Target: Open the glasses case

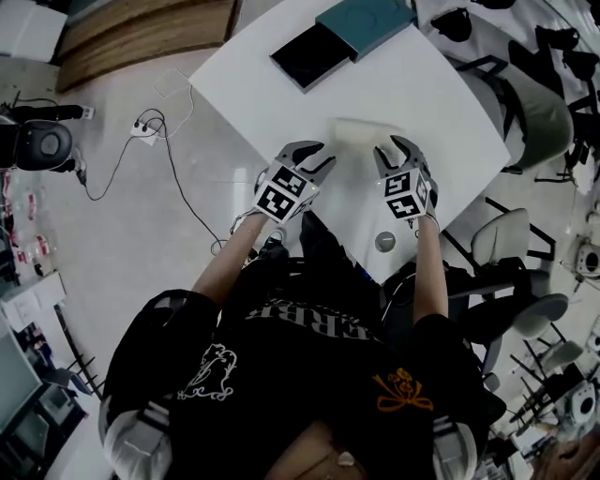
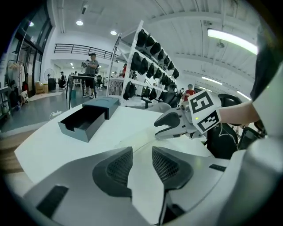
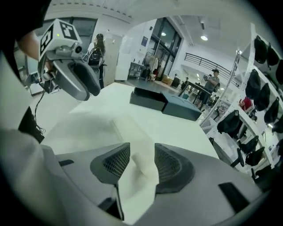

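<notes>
The glasses case is a pale cream oblong lying flat on the white table, hard to tell from the tabletop. My left gripper stands open just left of the case's near end, with only table showing between its jaws. My right gripper is at the case's right near corner. In the right gripper view the case runs in between the open jaws of that gripper, and I see no firm press on it. The case lid is down.
A dark open box and its teal lid lie at the table's far side. A round grey disc sits near the table's front edge. Office chairs crowd the right; cables trail on the floor at left.
</notes>
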Tool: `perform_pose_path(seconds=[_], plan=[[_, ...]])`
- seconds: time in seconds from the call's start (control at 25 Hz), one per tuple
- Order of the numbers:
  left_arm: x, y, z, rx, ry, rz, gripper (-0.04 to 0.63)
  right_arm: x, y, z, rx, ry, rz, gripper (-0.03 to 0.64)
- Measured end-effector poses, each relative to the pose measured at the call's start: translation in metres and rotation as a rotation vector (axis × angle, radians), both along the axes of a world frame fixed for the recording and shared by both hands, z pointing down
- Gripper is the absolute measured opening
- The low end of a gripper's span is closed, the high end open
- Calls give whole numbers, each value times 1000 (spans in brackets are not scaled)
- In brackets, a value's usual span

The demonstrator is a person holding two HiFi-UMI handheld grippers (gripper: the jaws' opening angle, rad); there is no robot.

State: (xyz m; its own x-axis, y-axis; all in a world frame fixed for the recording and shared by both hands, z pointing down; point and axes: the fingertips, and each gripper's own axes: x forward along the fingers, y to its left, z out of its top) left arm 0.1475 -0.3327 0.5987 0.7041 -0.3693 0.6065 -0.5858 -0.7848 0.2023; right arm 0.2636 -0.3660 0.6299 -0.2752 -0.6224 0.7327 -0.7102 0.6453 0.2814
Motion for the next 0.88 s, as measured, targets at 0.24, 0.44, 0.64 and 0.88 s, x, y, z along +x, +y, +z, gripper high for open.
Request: perform_pose_path(seconds=[0.24, 0.44, 0.64, 0.88], plan=[[13, -18, 41, -42, -78, 2, 170, 8, 1, 27, -1, 170, -98, 207], [20, -35, 67, -69, -138, 4, 195, 9, -2, 32, 26, 213, -109, 204], [21, -38, 87, -72, -209, 22, 196, 9, -3, 32, 24, 213, -109, 201], [22, -40, 86, -72, -214, 6, 195, 10, -2, 30, 11, 201, -108, 201]])
